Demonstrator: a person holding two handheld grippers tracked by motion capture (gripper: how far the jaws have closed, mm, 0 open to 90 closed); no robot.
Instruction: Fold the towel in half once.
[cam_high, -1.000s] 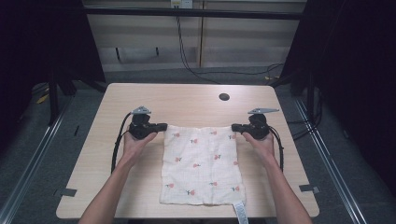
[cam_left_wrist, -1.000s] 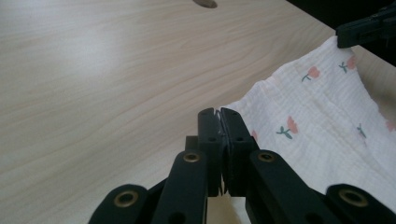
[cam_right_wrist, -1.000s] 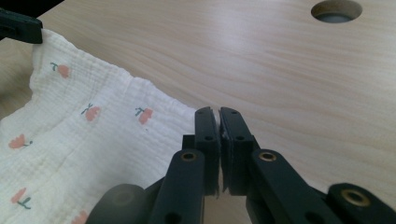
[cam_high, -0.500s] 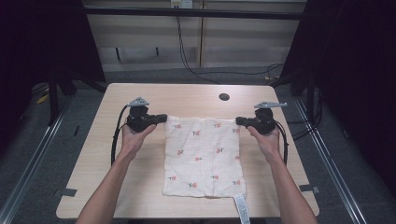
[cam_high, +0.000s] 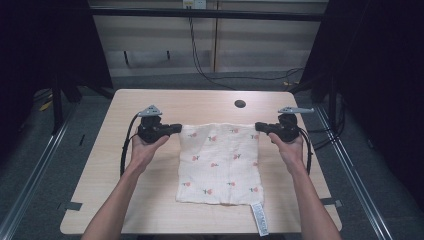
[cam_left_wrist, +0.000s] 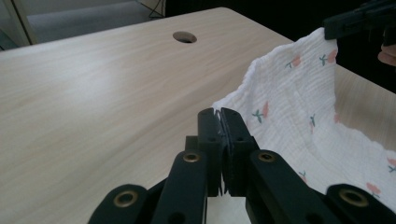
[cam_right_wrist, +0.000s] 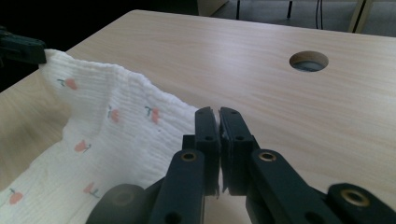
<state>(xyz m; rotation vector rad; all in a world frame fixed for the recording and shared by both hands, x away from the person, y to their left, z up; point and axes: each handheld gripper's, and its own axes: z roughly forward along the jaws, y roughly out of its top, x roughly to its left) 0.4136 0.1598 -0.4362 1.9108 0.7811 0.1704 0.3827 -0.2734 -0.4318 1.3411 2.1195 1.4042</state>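
- Hanging off the near table edge at about 6 o'clock in the high view, the white care tag (cam_high: 259, 218) marks the cloth's (cam_high: 218, 165) near hem, which lies flat on the table (cam_high: 115, 200).
- From there the cloth, white with small red flowers, runs its long axis from 6 toward 12 o'clock, near hem to far hem, across the middle of the table.
- The far hem is lifted and stretched taut from 9 to 3 o'clock, probably to pull the wrinkles out or ready a fold.
- The left gripper (cam_high: 175, 128) at 9 o'clock has its jaws pinched tight on the far-left corner; in the left gripper view a sliver of fabric shows between them.
- The right gripper (cam_high: 260, 127) at 3 o'clock clamps the far-right corner the same way, jaws nearly meeting on the fabric.
- Beyond the hem, toward 12 o'clock, sits the round cable hole (cam_high: 240, 104).
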